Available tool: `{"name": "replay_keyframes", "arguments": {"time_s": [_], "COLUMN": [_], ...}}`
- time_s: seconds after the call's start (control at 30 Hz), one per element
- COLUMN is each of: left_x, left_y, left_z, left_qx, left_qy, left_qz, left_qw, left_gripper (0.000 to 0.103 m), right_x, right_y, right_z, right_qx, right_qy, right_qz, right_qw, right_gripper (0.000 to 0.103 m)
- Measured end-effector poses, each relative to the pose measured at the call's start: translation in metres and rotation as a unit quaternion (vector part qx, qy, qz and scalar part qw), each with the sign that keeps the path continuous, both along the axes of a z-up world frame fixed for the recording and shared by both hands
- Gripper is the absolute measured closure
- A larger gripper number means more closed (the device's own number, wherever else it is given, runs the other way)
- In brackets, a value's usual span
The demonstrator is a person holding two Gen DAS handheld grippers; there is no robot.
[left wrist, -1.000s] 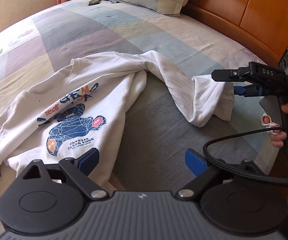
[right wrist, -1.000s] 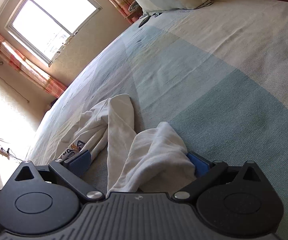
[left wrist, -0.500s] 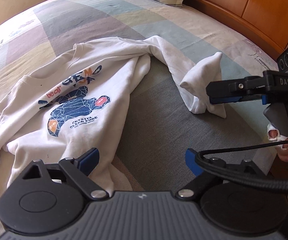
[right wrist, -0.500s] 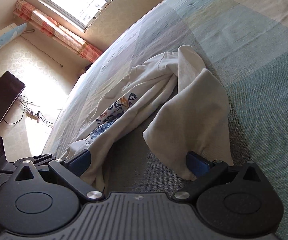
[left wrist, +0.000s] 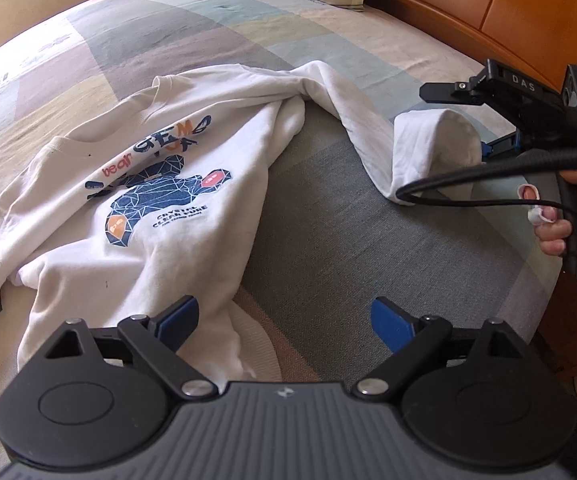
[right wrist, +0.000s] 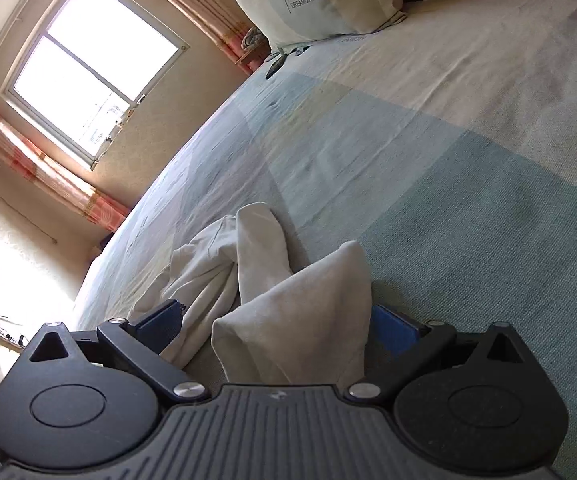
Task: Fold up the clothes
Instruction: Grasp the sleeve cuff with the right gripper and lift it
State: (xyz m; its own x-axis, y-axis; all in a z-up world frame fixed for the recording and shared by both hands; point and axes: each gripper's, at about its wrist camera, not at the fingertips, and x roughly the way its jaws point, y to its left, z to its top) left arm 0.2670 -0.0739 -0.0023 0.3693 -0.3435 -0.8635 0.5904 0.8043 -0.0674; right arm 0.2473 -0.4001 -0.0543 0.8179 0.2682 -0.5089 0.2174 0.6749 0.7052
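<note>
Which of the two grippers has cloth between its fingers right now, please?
The right gripper: the white shirt's sleeve lies between its open fingers. The left gripper is open over bare bedspread.

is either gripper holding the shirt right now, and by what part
The left gripper is open, holding nothing. The sleeve end of the white t-shirt sits between the right gripper's spread fingers, unclamped.

Your bed (left wrist: pixel 368 216), covered in pastel colour blocks, carries a rumpled white printed T-shirt (left wrist: pixel 160 200), a pillow (right wrist: pixel 320 0) at the headboard, and a small dark object (right wrist: pixel 275 67) beside it.
</note>
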Motion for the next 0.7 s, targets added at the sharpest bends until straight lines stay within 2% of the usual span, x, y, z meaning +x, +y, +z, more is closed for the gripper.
{"name": "replay_keyframes", "arguments": {"time_s": [0.13, 0.23, 0.4, 0.53, 0.7], "left_x": [-0.002, -0.003, -0.003, -0.002, -0.003], "left_y": [0.007, 0.008, 0.013, 0.016, 0.012], "left_z": [-0.003, -0.005, -0.008, -0.013, -0.018], "left_qx": [0.002, -0.001, -0.005, -0.003, 0.001], "left_qy": [0.006, 0.011, 0.016, 0.022, 0.025], "left_qz": [0.009, 0.011, 0.015, 0.017, 0.003], "left_qw": [0.9999, 0.9999, 0.9998, 0.9996, 0.9997], "left_gripper": [0.010, 0.010, 0.010, 0.010, 0.010], "right_x": [0.018, 0.033, 0.038, 0.016, -0.013], "right_y": [0.028, 0.060, 0.100, 0.091, 0.055], "right_z": [0.005, 0.011, 0.014, 0.029, 0.031], "right_qx": [0.006, 0.010, 0.009, 0.007, -0.002], "right_qy": [-0.023, -0.032, -0.019, -0.029, -0.029], "right_qz": [0.041, 0.110, 0.188, 0.172, 0.096], "right_qw": [0.999, 0.993, 0.982, 0.985, 0.995], "right_gripper": [0.000, 0.000, 0.000, 0.000, 0.000]}}
